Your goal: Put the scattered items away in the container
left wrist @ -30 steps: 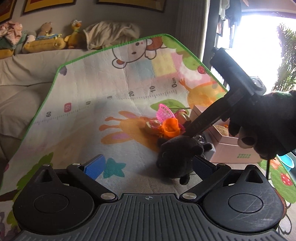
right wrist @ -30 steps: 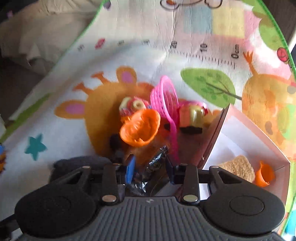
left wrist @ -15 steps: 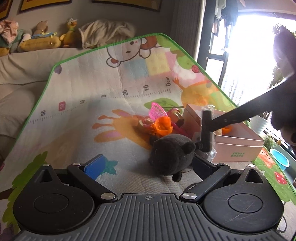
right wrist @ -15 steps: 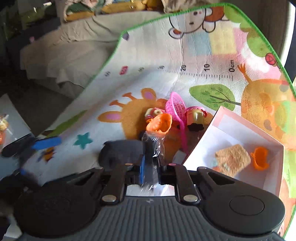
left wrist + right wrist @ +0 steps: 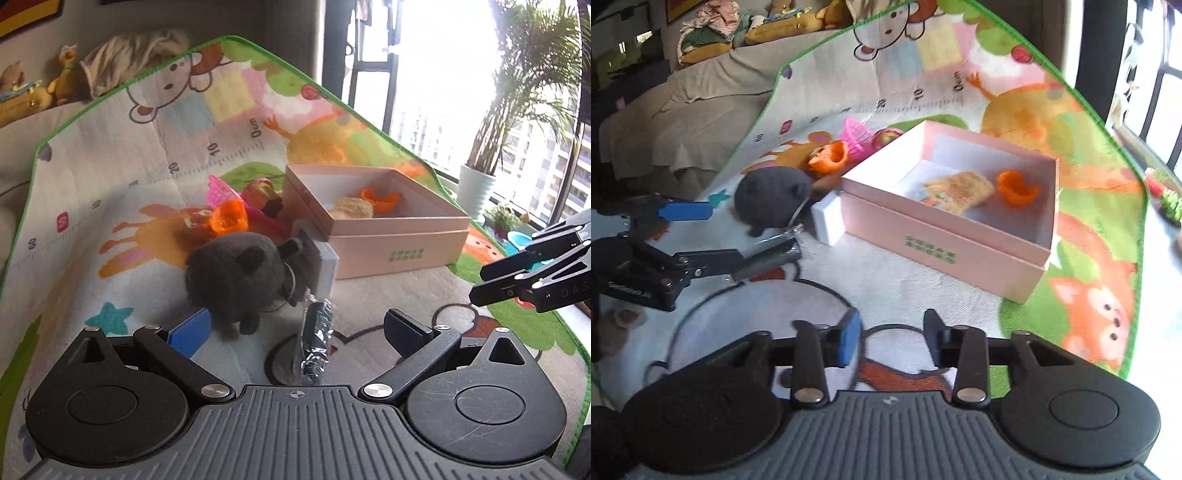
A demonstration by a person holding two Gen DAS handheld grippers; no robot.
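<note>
My left gripper (image 5: pixel 297 330) is open wide above the play mat. A crinkly silver wrapper (image 5: pixel 316 339) stands loose between its fingers, touching neither pad; I cannot tell if it rests on the mat. My right gripper (image 5: pixel 891 338) has its jaws opening with nothing between them. It is set back to the right of the wrapper. A grey plush toy (image 5: pixel 236 273) lies just ahead, next to a small white block (image 5: pixel 319 264). The pink box (image 5: pixel 399 242) holds an orange cup (image 5: pixel 1015 186) and a tan square piece (image 5: pixel 964 186).
A pile of small toys lies left of the box, among them a pink basket (image 5: pixel 221 190) and an orange cup (image 5: pixel 229 219). The green-edged mat (image 5: pixel 923 280) lies on a bed. Stuffed toys (image 5: pixel 44 92) line the wall, and a window with plants is on the right.
The right gripper lifted the wrapper out of the toy pile, drew back to the right and let it go. The left gripper shifted right, so the wrapper now stands between its open fingers.
</note>
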